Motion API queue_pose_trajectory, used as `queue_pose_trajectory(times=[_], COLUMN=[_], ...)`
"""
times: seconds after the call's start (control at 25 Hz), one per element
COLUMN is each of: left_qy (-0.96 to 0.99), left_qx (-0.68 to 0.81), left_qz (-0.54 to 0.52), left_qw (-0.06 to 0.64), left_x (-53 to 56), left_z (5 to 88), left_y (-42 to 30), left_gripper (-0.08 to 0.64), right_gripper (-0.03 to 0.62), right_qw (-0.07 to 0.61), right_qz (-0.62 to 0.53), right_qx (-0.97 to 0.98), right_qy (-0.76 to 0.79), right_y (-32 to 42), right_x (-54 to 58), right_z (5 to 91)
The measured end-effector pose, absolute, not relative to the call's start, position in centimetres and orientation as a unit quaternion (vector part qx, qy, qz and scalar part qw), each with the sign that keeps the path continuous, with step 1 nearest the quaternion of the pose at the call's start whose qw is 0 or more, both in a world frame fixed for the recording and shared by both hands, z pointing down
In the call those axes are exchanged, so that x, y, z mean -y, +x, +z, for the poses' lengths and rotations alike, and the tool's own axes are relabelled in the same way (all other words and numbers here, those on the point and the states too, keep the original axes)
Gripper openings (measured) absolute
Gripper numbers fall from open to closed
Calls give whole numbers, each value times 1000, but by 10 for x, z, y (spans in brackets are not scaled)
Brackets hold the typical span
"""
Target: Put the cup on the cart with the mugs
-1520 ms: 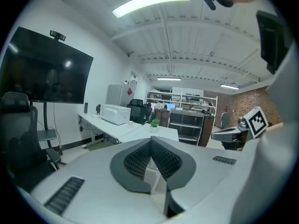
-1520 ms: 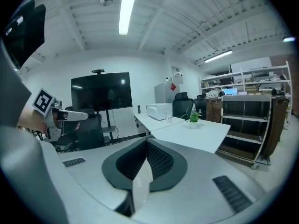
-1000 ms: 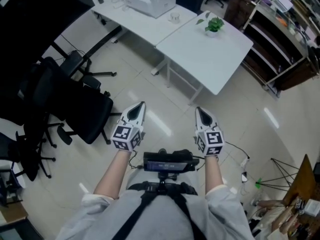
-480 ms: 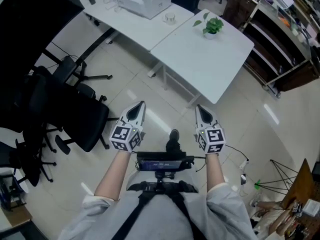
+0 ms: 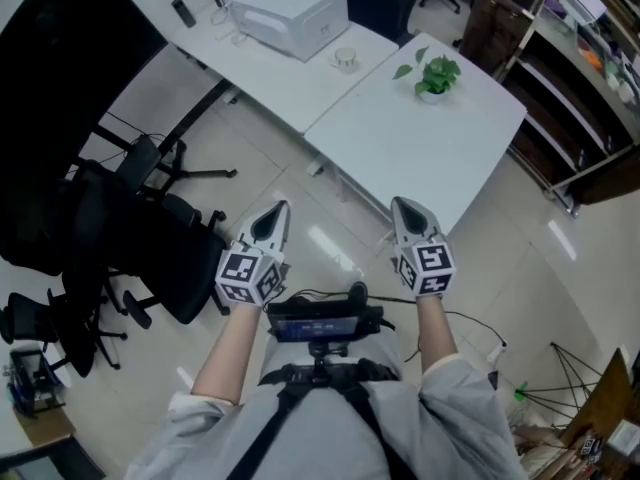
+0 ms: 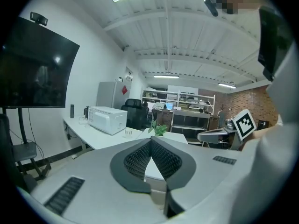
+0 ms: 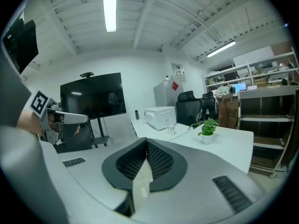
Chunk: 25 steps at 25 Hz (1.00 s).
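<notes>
Left gripper (image 5: 276, 213) & right gripper (image 5: 403, 208) closed, empty; cup (image 5: 346, 59) on table (image 5: 283, 76).

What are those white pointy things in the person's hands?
The left tongs and right tongs are white, pointed shells with dark grey ribbed pads inside. Each carries a cube of black-and-white square markers. The sleeves are light grey.

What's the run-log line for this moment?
left gripper: shut, empty | right gripper: shut, empty | cup: on white table | stage: cup not reached
</notes>
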<state>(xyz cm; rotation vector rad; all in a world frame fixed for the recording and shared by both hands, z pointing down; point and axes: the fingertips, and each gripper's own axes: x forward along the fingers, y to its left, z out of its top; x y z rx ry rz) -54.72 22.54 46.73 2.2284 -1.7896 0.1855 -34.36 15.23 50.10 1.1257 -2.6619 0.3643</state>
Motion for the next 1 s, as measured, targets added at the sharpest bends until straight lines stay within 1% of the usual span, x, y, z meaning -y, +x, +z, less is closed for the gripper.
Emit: queue_pose_trajectory(times=[0.4,0.8,1.0], left_qy=[789,835,850], left_qx=[596,530,506], left_qz=[72,67,74], left_qw=[133,129,130], left_x=[-147,-69,-39], left_z=[465,466,473], left_y=[-581,-638,-660], left_gripper=[-2,-2,-2], right_gripper=[8,9,45], right_qw=[119,119,129], right_qz=[110,99,89], right_qx=[907,894,891], right_qy=[390,421,426], right_y=[-393,-476,-503], right_x=[-66,10,50], right_z=[503,501,506])
